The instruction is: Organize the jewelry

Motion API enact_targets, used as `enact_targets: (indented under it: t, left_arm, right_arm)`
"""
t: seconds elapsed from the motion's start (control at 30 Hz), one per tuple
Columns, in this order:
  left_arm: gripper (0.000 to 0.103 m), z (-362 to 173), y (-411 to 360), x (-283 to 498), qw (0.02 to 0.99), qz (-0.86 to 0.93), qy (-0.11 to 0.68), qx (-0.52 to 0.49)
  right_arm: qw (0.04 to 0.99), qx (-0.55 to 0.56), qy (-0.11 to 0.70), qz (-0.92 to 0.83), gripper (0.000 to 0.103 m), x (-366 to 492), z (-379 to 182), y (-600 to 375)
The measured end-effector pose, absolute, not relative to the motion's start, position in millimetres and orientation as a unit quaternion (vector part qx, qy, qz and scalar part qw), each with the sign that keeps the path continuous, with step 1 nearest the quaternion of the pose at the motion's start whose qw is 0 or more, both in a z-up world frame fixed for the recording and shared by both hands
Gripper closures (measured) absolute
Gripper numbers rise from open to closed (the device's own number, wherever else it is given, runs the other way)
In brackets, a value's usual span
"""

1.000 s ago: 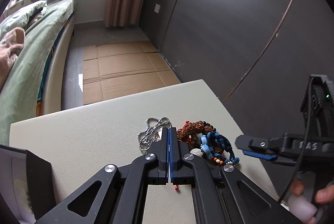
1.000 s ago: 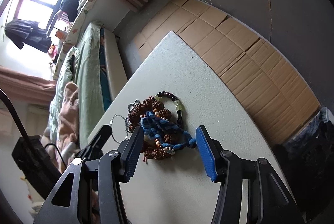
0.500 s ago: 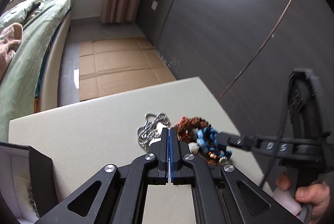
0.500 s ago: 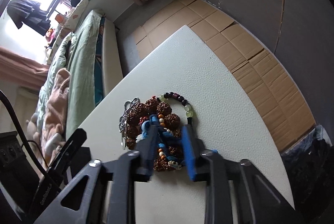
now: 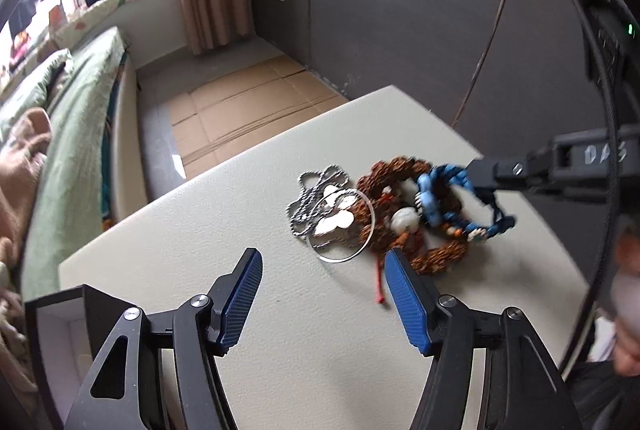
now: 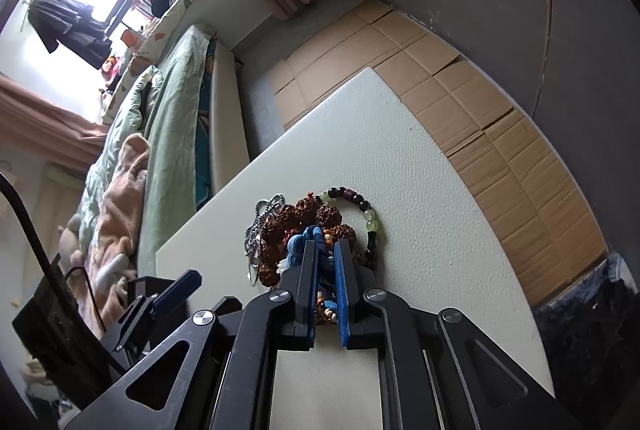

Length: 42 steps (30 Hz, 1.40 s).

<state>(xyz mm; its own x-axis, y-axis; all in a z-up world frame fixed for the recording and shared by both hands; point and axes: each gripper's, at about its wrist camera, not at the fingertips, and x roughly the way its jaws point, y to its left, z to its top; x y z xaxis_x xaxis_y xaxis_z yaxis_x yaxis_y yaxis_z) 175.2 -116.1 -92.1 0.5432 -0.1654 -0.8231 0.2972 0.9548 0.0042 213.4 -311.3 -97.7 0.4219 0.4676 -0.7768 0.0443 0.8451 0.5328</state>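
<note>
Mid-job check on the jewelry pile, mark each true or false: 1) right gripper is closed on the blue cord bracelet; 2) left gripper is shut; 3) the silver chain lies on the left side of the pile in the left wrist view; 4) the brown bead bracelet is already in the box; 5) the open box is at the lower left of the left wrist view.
1) True: the right gripper is shut on the blue cord bracelet.
2) False: the left gripper is open, holding nothing.
3) True: the silver chain lies left of the other pieces.
4) False: the brown bead bracelet lies on the table.
5) True: the box stands there.
</note>
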Motion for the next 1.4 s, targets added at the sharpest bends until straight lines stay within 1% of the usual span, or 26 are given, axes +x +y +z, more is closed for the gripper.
enact_targets:
  t: [0.1, 0.13, 0.27, 0.4, 0.5, 0.53, 0.6, 0.63, 0.67, 0.7, 0.73, 0.77, 0.97, 1.17, 1.4]
  left_arm:
    - [0.038, -99.5, -121.3, 175.9, 0.873, -0.119, 0.461, 0.103]
    - [0.040, -101.1, -123.0, 175.9, 0.874, -0.118, 0.459, 0.108]
    - [0.054, -110.6, -131.0, 179.8, 0.874, -0.106, 0.455, 0.135]
    - [0.055, -118.9, -138.6, 182.9, 0.878, -0.090, 0.438, 0.173]
    - [0.059, -121.4, -140.6, 185.8, 0.879, -0.090, 0.433, 0.181]
    - [0.062, -121.9, -140.2, 186.1, 0.879, -0.094, 0.431, 0.180]
    - [0.071, -123.1, -140.8, 186.7, 0.881, -0.101, 0.425, 0.179]
    - [0.082, -123.5, -142.3, 186.7, 0.882, -0.105, 0.423, 0.179]
    - [0.090, -124.0, -142.5, 187.2, 0.883, -0.109, 0.421, 0.178]
    - [0.093, -123.6, -142.9, 187.5, 0.884, -0.109, 0.419, 0.176]
    - [0.098, -121.8, -140.8, 187.6, 0.887, -0.113, 0.415, 0.166]
    - [0.100, -119.2, -138.0, 187.6, 0.890, -0.117, 0.414, 0.153]
    - [0.102, -102.3, -117.6, 187.9, 0.898, -0.137, 0.413, 0.064]
    - [0.102, -96.2, -111.1, 188.5, 0.902, -0.135, 0.407, 0.042]
    - [0.102, -81.8, -96.1, 185.5, 0.895, -0.162, 0.414, -0.024]
  right_arm:
    - [0.806, 0.246, 0.522, 0.131, 0.094, 214.1, -97.6, -310.4]
    - [0.806, 0.245, 0.522, 0.131, 0.094, 214.1, -97.7, -310.5]
    - [0.805, 0.242, 0.526, 0.129, 0.094, 215.0, -98.2, -308.7]
    - [0.803, 0.244, 0.528, 0.128, 0.094, 214.9, -99.1, -308.6]
    - [0.802, 0.246, 0.530, 0.128, 0.094, 214.1, -98.9, -309.6]
    - [0.801, 0.247, 0.531, 0.128, 0.094, 214.2, -99.4, -309.9]
    - [0.800, 0.247, 0.531, 0.127, 0.094, 214.4, -99.8, -310.8]
    - [0.800, 0.248, 0.531, 0.127, 0.094, 214.3, -99.7, -310.8]
    - [0.800, 0.248, 0.531, 0.127, 0.094, 214.2, -100.0, -311.1]
    - [0.800, 0.248, 0.531, 0.127, 0.094, 214.3, -100.2, -311.3]
    - [0.800, 0.249, 0.531, 0.128, 0.094, 214.4, -100.3, -311.5]
    - [0.800, 0.249, 0.531, 0.127, 0.094, 214.0, -100.8, -311.9]
    - [0.801, 0.249, 0.530, 0.129, 0.094, 213.0, -100.2, -313.9]
    - [0.803, 0.249, 0.524, 0.134, 0.094, 211.6, -96.3, -311.4]
    - [0.807, 0.255, 0.512, 0.144, 0.094, 208.3, -88.4, -312.1]
